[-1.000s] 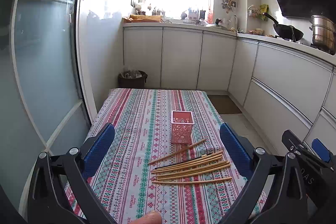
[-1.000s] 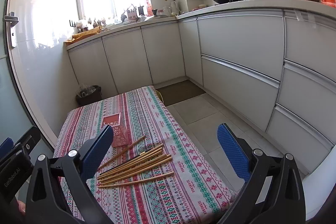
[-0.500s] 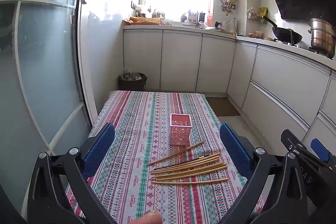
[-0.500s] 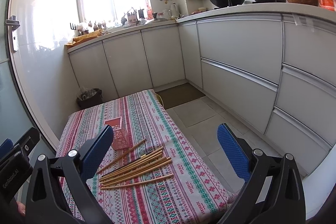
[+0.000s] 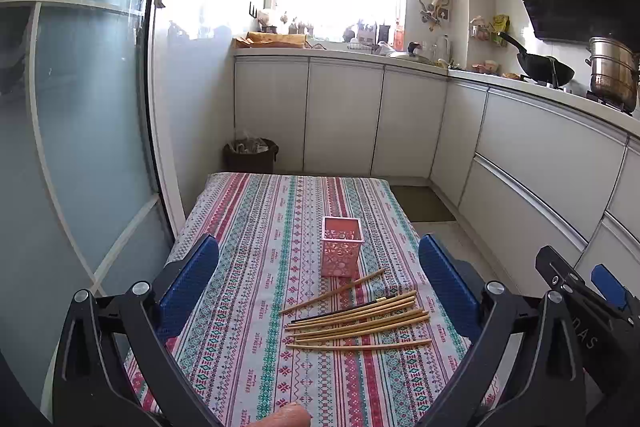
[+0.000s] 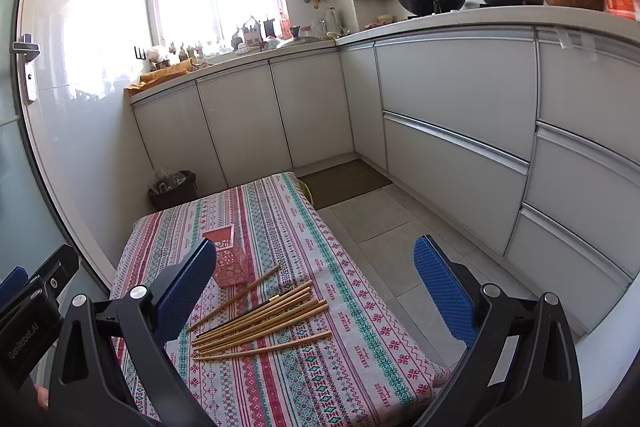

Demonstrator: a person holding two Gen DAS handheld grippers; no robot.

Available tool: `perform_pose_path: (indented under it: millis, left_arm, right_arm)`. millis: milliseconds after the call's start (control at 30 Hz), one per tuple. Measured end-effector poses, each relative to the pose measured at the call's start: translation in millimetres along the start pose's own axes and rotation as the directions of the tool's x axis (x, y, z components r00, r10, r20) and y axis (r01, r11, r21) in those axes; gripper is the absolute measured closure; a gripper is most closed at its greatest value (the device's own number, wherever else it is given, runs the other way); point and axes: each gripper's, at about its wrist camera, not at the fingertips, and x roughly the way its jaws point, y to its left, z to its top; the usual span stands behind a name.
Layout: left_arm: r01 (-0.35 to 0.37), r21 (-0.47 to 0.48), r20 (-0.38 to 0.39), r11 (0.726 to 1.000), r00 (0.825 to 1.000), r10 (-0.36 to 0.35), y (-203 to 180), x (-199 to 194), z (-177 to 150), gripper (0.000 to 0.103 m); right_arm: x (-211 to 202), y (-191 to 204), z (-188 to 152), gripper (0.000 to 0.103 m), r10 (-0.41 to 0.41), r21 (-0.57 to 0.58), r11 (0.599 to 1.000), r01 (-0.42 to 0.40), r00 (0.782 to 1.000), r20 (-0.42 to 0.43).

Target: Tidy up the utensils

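a white galley kitchen, with a table under a striped patterned tablecloth [image 5: 248, 227]. the bamboo chopsticks [image 5: 356, 319] lie loose toward its right edge, just before the empty pink holder [image 5: 341, 247]. left gripper [image 5: 320, 283] and right gripper [image 6: 316, 287] hover spread and empty; picking has likely not begun, so next pinch one stick.

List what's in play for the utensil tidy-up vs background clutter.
In play:
- loose wooden chopsticks lying flat on the tablecloth
- pink perforated square holder, upright, empty as far as visible
- left gripper and right gripper, both open, holding nothing

Lying about:
- black wok
- steel steamer pot
- dark waste bin
- striped patterned tablecloth
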Motion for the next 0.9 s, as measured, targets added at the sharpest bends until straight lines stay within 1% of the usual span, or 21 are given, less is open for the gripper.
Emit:
perform_pose_path:
  millis: [900]
  left_arm:
    - [-0.001,-0.001,-0.018,1.0,1.0,0.001,-0.2,1.5,-5.6,0.007]
  right_arm:
    - [-0.4,-3.2,1.3,0.007,-0.003,0.007,1.0,0.003,1.0,-0.014]
